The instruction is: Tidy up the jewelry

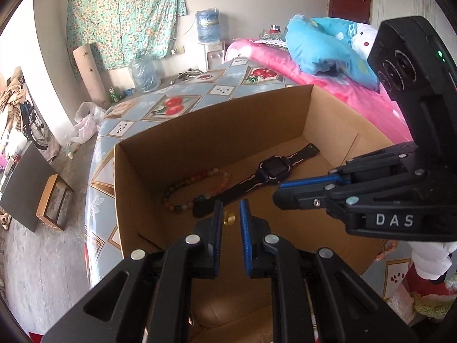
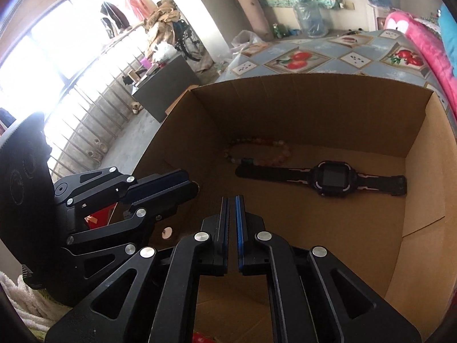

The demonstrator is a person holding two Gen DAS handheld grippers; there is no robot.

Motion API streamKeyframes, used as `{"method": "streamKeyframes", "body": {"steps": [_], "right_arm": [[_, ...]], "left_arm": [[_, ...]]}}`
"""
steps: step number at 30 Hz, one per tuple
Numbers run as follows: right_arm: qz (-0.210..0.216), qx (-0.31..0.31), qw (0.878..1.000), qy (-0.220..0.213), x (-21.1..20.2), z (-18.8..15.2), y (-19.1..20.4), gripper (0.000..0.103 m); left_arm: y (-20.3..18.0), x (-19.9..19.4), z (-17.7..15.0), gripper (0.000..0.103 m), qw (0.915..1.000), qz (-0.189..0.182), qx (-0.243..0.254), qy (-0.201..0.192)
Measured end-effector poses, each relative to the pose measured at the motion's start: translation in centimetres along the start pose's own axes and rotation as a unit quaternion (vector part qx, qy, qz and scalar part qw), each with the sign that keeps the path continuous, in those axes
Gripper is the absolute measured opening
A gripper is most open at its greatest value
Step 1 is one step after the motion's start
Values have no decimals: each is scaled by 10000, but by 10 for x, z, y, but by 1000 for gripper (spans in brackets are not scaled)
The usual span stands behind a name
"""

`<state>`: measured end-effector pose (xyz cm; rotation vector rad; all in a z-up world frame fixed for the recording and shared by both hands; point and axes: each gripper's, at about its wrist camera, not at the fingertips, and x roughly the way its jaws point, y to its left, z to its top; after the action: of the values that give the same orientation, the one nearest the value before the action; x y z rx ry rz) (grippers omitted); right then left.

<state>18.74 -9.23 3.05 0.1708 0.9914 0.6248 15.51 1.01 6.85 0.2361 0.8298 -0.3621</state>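
Observation:
An open cardboard box (image 1: 200, 131) stands on the patterned table. Inside lie a black wristwatch (image 1: 271, 171) and a bracelet of coloured beads (image 1: 197, 188); both also show in the right wrist view, the watch (image 2: 331, 180) to the right of the bead bracelet (image 2: 257, 150). My left gripper (image 1: 230, 210) hovers over the box's near side, its jaws a little apart around a small gold-coloured piece (image 1: 229, 217). My right gripper (image 2: 232, 208) is shut and empty above the box floor; it also shows in the left wrist view (image 1: 281, 194).
The box (image 2: 422, 171) sits on a table with a blue fruit-pattern cloth (image 1: 171, 105). A pink bed with a blue pillow (image 1: 322, 48) lies behind. Water bottles, a dispenser and floor clutter stand at the far left.

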Motion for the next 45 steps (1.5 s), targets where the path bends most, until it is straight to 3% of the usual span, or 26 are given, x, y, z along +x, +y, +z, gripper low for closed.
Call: {"method": "streamKeyframes", "body": {"steps": [2, 8, 13, 18, 22, 28, 31, 35, 40, 45], "right_arm": [[56, 45, 9999, -82, -6, 1, -2, 7], [93, 135, 9991, -381, -29, 1, -6, 8], [289, 119, 9962, -811, -60, -9, -6, 9], [623, -143, 9898, -1274, -101, -38, -1, 13], [823, -331, 9869, -1344, -120, -73, 3, 13], [905, 55, 9925, -821, -99, -119, -7, 13], [660, 451, 9962, -353, -64, -134, -18, 12], [415, 460, 9981, -13, -31, -139, -19, 11], [-70, 109, 9998, 160, -7, -137, -13, 11], [-118, 179, 9996, 160, 3, -131, -24, 8]], "left_arm": [[2, -1, 0, 24, 10000, 20, -33, -51], [11, -13, 2, 24, 9992, 28, -212, -341], [17, -37, 0, 24, 9962, -240, -396, -733], [15, -70, -13, 25, 9911, -516, -456, -1137], [4, -96, -38, 29, 9873, -835, -336, -1311], [-14, -115, -71, 29, 9794, -1627, -342, -1145], [-28, -107, -81, 30, 9790, -1798, -323, -907], [-52, -82, -91, 30, 9802, -1893, -181, -544], [-70, -37, -105, 30, 9874, -1577, -70, -54], [-81, -5, -116, 30, 9901, -1365, 54, 315]]}}
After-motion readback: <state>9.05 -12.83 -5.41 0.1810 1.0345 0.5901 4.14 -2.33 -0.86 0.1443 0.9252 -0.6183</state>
